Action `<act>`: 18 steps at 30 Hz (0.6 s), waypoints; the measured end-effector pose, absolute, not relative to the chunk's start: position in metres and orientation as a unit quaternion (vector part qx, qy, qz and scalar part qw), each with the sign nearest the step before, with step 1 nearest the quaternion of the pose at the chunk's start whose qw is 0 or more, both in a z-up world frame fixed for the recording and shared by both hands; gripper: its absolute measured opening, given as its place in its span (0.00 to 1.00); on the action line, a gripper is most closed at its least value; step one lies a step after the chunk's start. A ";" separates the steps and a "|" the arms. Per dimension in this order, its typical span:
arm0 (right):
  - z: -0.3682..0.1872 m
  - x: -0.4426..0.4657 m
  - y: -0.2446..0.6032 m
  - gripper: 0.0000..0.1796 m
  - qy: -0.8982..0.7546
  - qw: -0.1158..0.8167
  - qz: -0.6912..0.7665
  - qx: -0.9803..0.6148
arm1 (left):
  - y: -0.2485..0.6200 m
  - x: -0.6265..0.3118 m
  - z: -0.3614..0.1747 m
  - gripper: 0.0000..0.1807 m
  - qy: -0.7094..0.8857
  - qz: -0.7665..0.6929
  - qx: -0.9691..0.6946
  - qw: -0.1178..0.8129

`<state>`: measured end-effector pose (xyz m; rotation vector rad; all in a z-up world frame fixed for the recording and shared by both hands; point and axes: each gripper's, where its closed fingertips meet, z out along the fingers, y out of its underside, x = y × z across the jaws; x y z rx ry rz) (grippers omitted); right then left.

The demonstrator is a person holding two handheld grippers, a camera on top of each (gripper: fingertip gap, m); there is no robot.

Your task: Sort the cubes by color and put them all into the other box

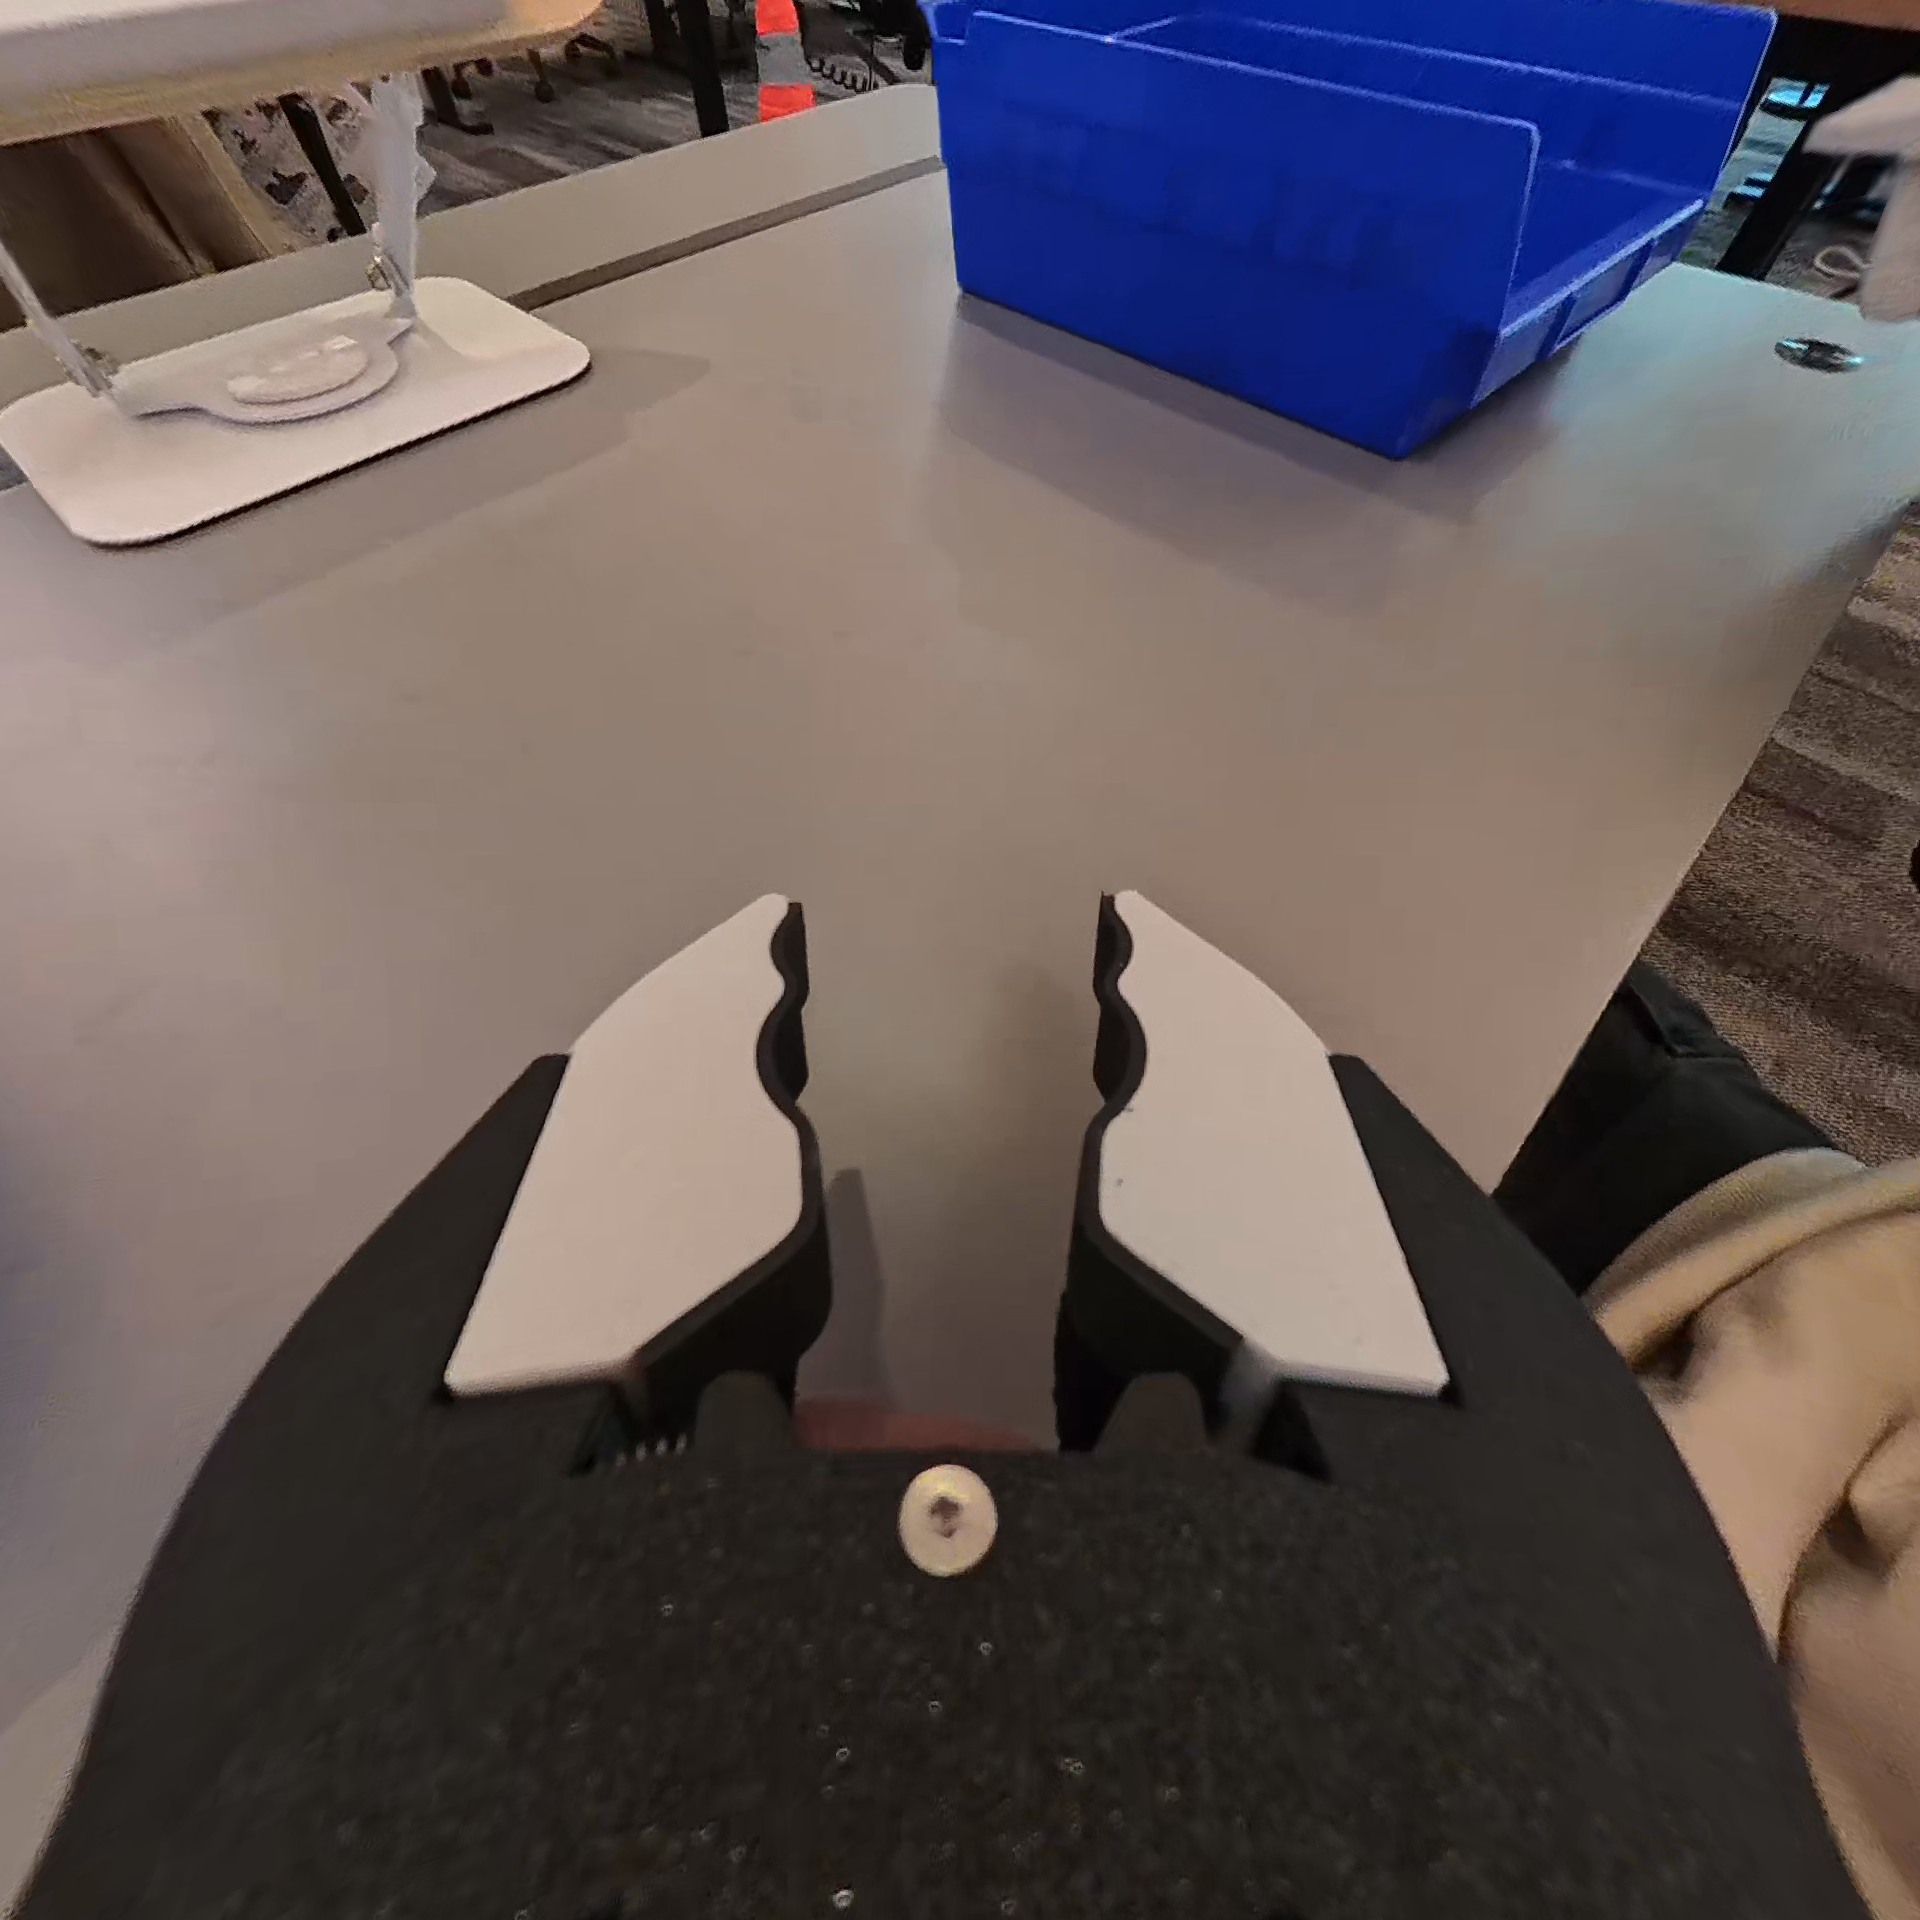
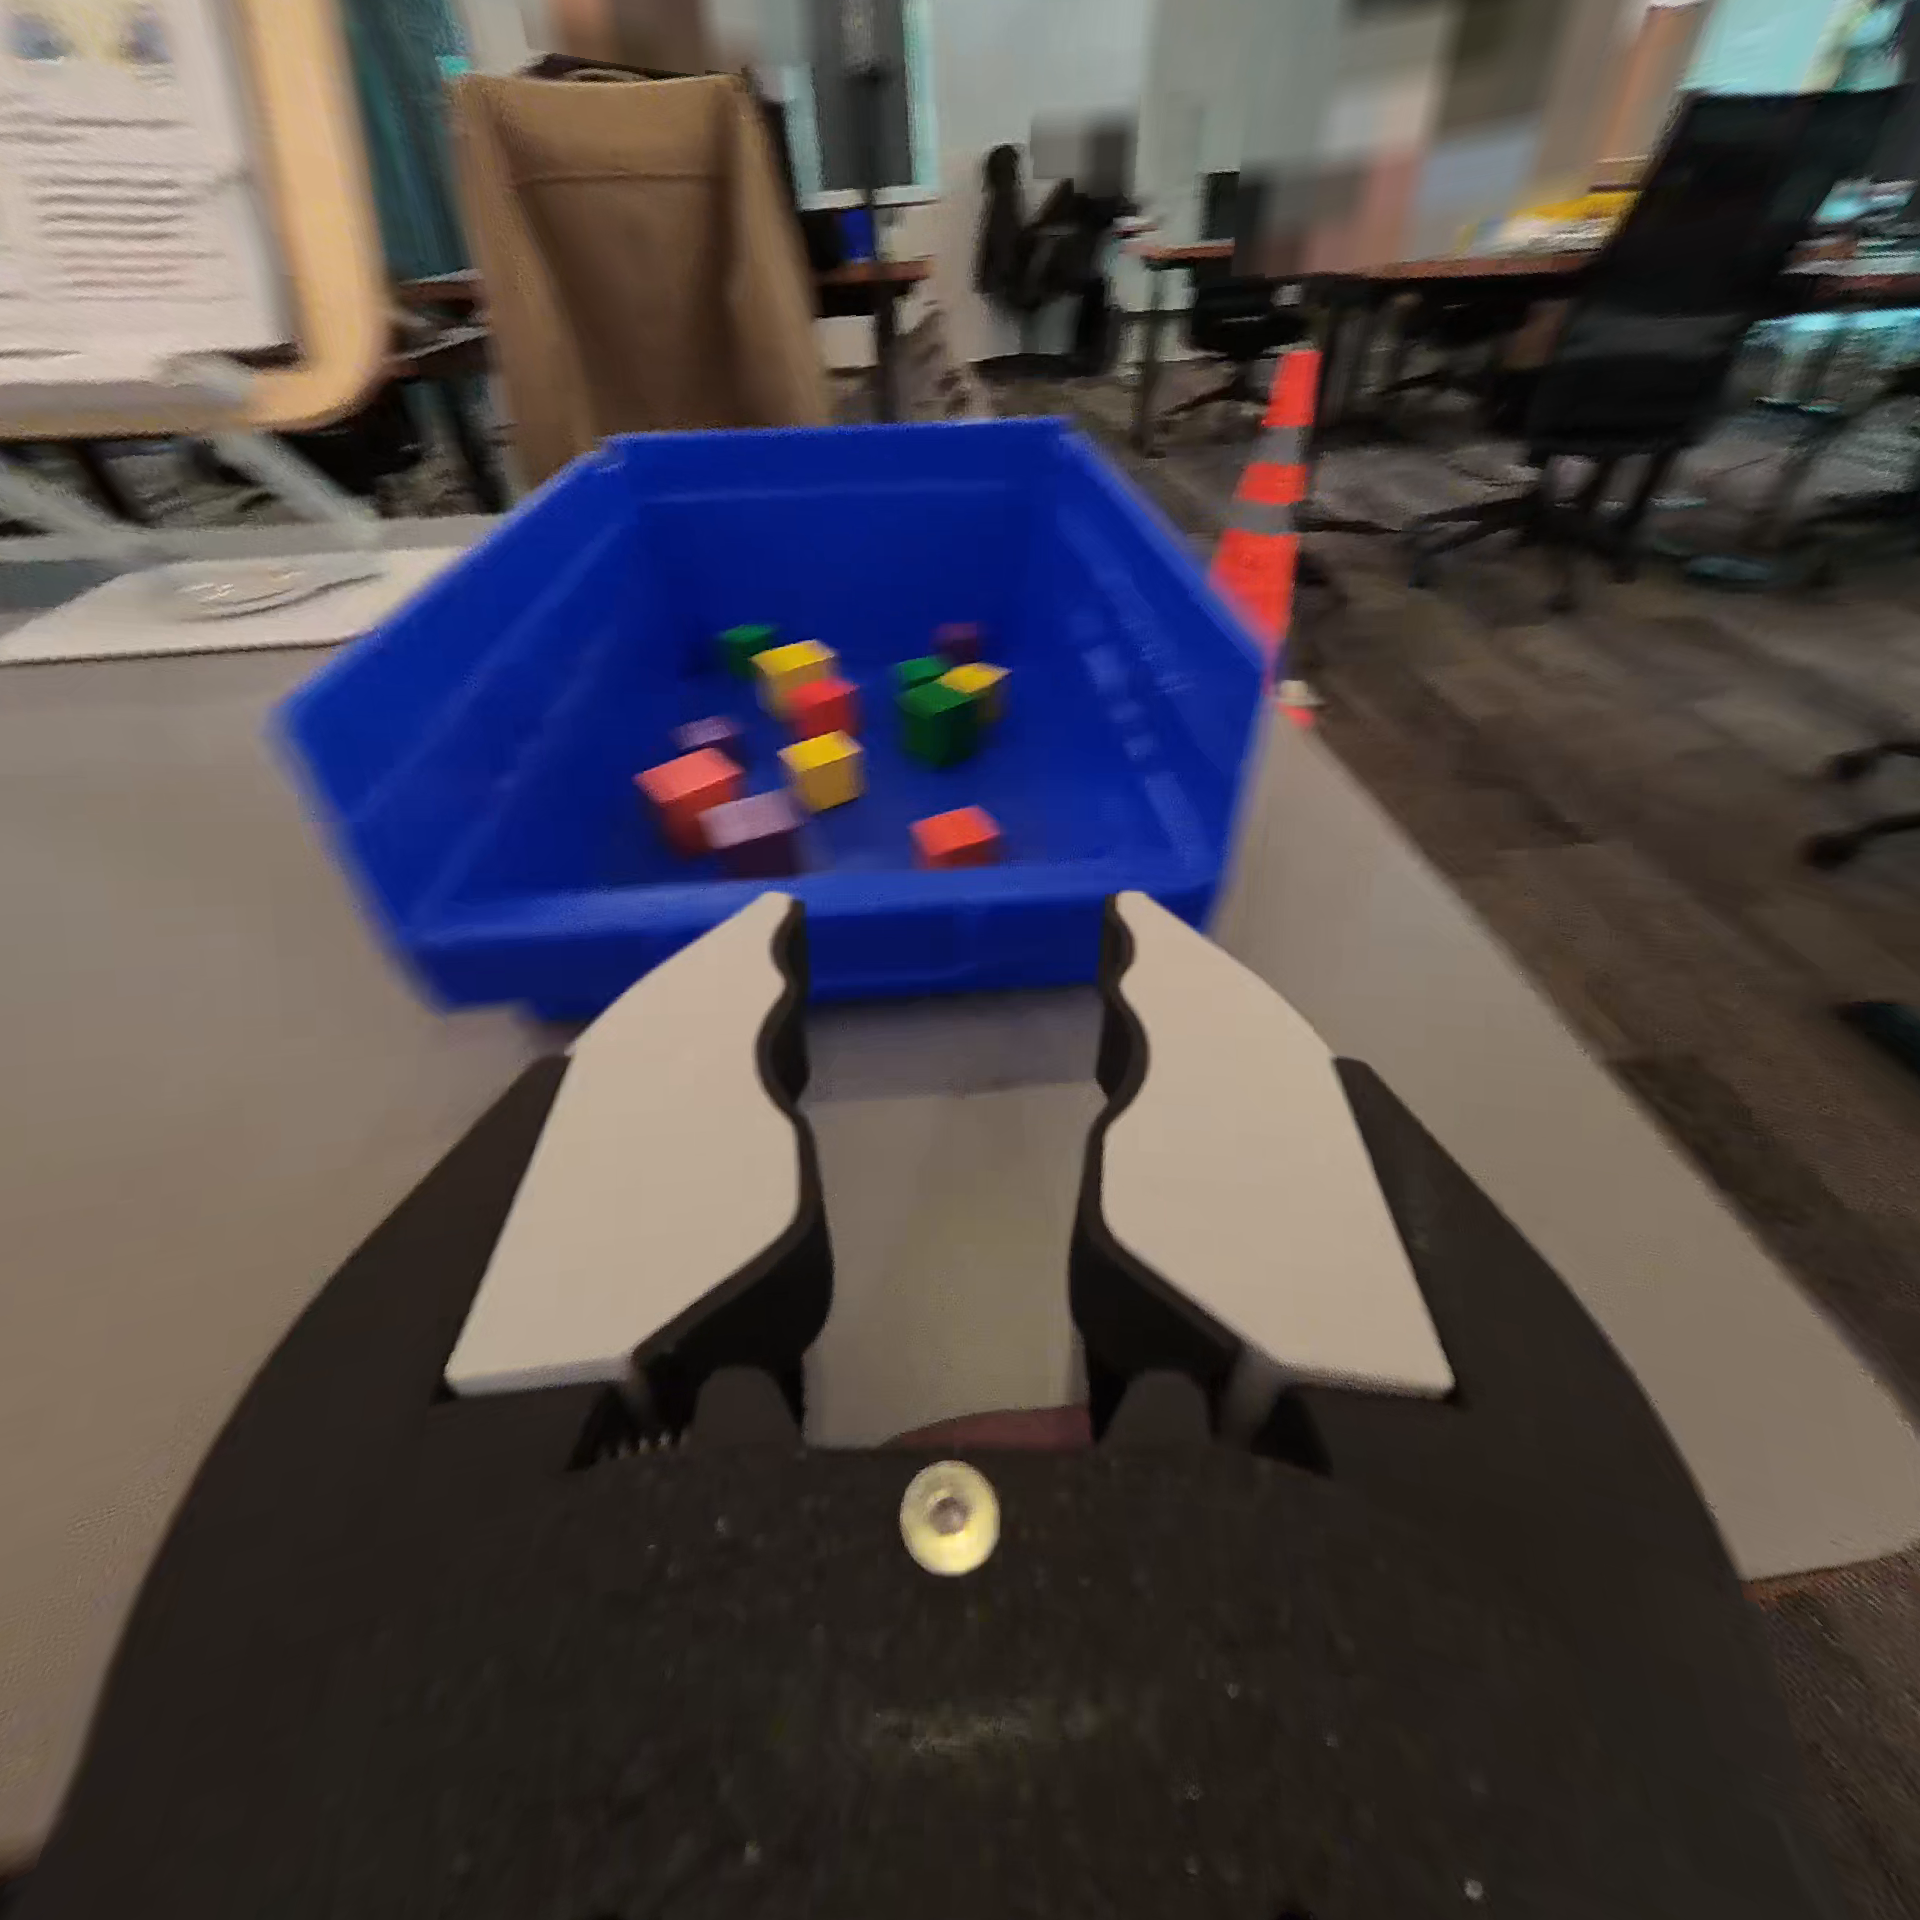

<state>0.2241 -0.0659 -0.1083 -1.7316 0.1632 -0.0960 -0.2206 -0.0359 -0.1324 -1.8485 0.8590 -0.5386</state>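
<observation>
Surface: grey table (image 1: 935, 675) in an office.
Left gripper (image 1: 951, 914): jaws spread, empty, over bare tabletop.
Divided blue bin (image 1: 1299, 239): far right, inside hidden.
Right gripper (image 2: 951, 914): jaws spread, empty.
Cubes (image 2: 821, 769): mixed colours, blurred, inside open blue bin (image 2: 499, 748) just beyond.

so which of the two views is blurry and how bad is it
Right wrist view: smeared by motion, the blue bin and cubes soft-edged, colours still readable, its own jaws fairly crisp. Left wrist view: sharp on the table and divided bin, with wide-angle bending at the edges.
</observation>
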 end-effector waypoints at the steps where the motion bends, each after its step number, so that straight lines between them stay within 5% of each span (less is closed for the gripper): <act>1: -0.104 0.245 -0.060 0.34 0.092 0.641 -0.045 -0.760 | -0.034 -0.213 -0.131 0.29 0.353 -0.223 -0.761 0.496; 11: -0.123 0.289 0.016 0.37 0.140 0.588 0.009 -0.796 | -0.006 0.037 -0.069 0.39 0.365 -0.291 -0.701 0.539; 15: -0.118 0.285 0.027 0.29 0.142 0.600 0.034 -0.787 | 0.024 0.105 -0.101 0.23 0.320 -0.251 -0.765 0.500; 18: -0.121 0.285 0.028 0.22 0.160 0.589 0.044 -0.791 | 0.039 0.116 -0.126 0.25 0.248 -0.235 -0.812 0.473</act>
